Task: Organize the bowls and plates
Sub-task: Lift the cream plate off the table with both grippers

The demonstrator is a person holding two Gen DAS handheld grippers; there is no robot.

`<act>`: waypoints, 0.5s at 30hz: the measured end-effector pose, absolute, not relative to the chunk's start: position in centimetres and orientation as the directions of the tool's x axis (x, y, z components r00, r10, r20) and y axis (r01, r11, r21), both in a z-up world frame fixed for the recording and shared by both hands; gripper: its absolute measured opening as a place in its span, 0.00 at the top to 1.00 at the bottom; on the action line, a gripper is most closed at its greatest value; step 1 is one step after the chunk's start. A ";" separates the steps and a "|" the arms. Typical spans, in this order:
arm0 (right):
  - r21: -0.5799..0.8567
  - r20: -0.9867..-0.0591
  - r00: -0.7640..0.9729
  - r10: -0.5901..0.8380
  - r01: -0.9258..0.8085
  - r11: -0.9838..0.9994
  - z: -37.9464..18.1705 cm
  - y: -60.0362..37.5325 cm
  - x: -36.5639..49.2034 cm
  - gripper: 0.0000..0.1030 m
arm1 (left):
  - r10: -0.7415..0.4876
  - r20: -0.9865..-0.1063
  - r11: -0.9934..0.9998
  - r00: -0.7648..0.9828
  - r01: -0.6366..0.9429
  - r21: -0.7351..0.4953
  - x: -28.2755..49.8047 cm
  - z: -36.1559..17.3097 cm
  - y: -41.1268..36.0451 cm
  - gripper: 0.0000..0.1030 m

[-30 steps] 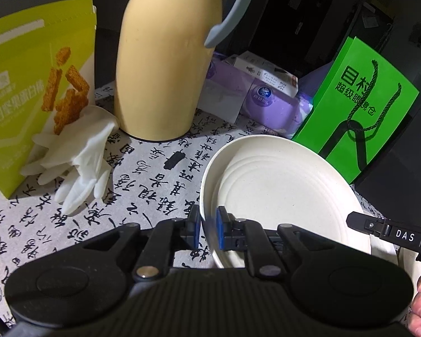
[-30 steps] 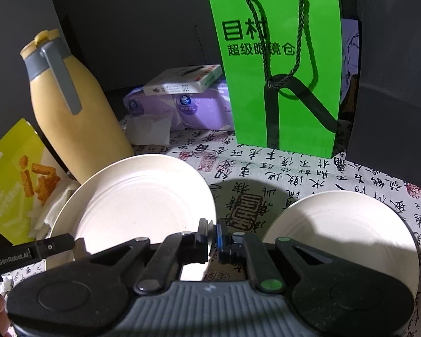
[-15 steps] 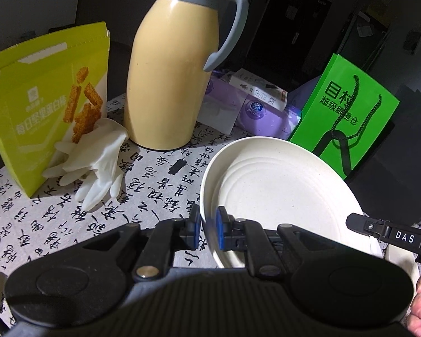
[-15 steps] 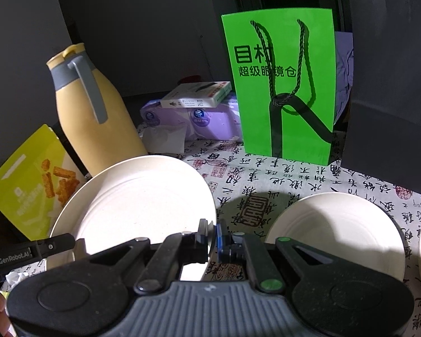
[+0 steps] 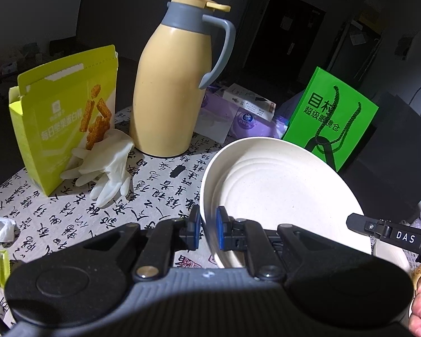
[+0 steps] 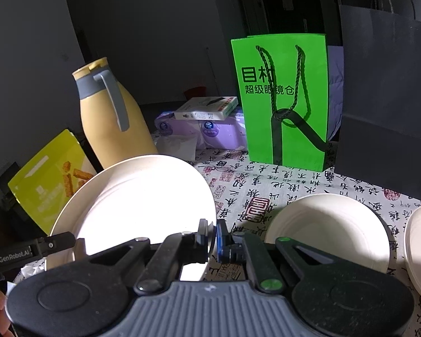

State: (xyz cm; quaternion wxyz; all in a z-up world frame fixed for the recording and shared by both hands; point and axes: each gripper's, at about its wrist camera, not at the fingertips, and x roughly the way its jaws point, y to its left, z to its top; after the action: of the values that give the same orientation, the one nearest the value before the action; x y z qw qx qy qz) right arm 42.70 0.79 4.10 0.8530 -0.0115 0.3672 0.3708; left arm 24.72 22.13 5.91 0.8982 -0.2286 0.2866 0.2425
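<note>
1. Left wrist view: close behind its gripper, angled down, facing the yellow jug (image 5: 168,90).
2. Right wrist view: likewise, facing the green bag (image 6: 283,98).
3. Shared: cream plate (image 5: 280,185) (image 6: 143,196), jug, bag.

Each tool is matte black with a ribbed grey housing, round caps and silver pivot screws, ending in blue pads: the left tool (image 5: 208,226) faces a black bar lettered "DAS", while the right tool (image 6: 212,237) bears green pivot dots beside a "GenRobot.AI" bar.
</note>
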 end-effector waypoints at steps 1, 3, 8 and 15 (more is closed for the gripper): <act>0.254 -0.633 0.455 0.626 -0.641 0.724 4.2 0.6 42.5 0.94 | 0.305 -0.623 0.779 0.720 -0.565 -0.272 24.4 6.1 21.9 0.89; 0.254 -0.630 0.458 0.627 -0.642 0.724 4.5 0.2 42.0 0.94 | 0.306 -0.617 0.781 0.725 -0.562 -0.273 23.9 6.4 21.5 0.89; 0.256 -0.615 0.467 0.635 -0.644 0.721 5.3 -1.1 40.7 0.94 | 0.312 -0.602 0.787 0.735 -0.555 -0.269 22.5 7.4 20.4 0.89; 0.257 -0.592 0.486 0.643 -0.642 0.722 6.6 -3.2 38.6 0.94 | 0.318 -0.583 0.798 0.748 -0.543 -0.262 20.8 8.8 18.3 0.89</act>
State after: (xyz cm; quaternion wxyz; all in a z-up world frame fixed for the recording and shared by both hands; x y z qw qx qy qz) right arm 38.58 -3.22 6.56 0.8619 0.0004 0.3438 0.3727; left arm 20.75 18.34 8.80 0.9103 -0.2128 0.2650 0.2364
